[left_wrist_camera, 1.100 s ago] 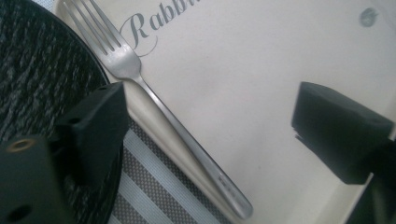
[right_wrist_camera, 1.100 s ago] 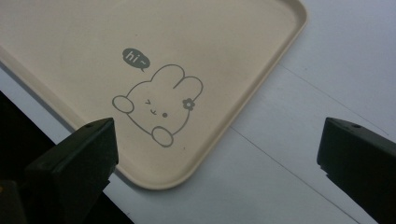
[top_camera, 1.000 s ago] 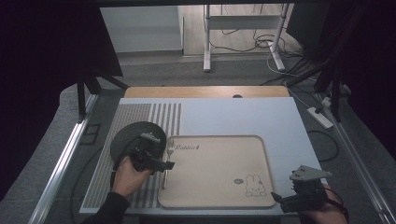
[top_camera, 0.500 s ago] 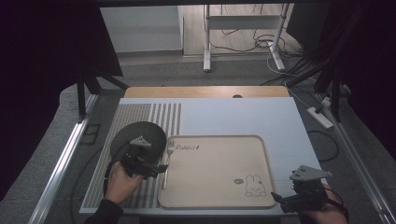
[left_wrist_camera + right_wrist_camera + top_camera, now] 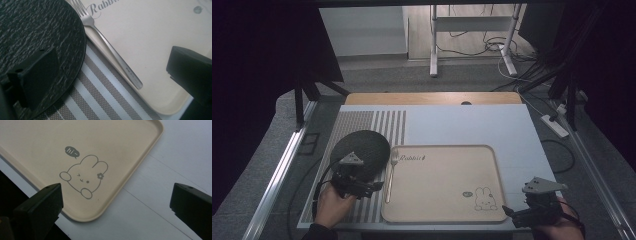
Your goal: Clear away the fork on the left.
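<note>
Steel fork lies released along the left rim of the beige square plastic tray, tines toward the printed word at the far corner, handle toward the person; in the left gripper view the fork rests half on the rim, and its tine tips are cut off by the picture's top edge. Just left of it sits the round black textured plate on the grey-and-white striped mat. Left gripper has just been opening its jaws; they stand wide, nothing between them, one over the plate, one over the tray's near corner. Right gripper hovers at the tray's near right corner by the rabbit drawing, jaws spread and empty above the white bench. Both hands are partly cropped by the lower frame edge.
</note>
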`<state>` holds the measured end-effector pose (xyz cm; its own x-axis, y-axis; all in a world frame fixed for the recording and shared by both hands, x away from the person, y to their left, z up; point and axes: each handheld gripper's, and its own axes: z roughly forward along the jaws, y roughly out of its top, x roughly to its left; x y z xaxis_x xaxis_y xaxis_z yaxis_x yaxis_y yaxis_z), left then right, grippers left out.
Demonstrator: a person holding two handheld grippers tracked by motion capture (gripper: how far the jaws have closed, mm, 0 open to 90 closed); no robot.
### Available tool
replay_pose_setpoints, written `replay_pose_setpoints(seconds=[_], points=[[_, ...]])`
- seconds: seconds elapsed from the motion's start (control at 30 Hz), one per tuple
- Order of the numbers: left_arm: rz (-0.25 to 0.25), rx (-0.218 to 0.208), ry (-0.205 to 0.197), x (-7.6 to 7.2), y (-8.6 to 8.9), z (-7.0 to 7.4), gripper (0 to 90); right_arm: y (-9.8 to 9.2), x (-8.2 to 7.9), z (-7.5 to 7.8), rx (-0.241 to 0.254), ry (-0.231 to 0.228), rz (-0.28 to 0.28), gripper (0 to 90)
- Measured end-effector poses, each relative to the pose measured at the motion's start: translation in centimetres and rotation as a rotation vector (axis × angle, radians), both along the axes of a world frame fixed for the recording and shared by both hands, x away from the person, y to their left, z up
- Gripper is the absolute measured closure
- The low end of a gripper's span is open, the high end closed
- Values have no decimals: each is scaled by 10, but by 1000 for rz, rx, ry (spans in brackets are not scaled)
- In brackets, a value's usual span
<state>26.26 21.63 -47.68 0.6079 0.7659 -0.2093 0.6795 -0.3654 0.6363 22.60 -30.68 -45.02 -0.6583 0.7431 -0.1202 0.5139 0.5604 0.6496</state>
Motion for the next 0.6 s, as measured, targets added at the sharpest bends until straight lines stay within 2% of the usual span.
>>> replay_pose_setpoints(seconds=[0.4, 0.6], points=[[29, -16, -14, -20, 16, 0, 0, 0, 0, 1, 8, 1, -15, 0], [44, -9, -14, -31, 23, -1, 0, -1, 0, 0, 10, -1, -21, 0]])
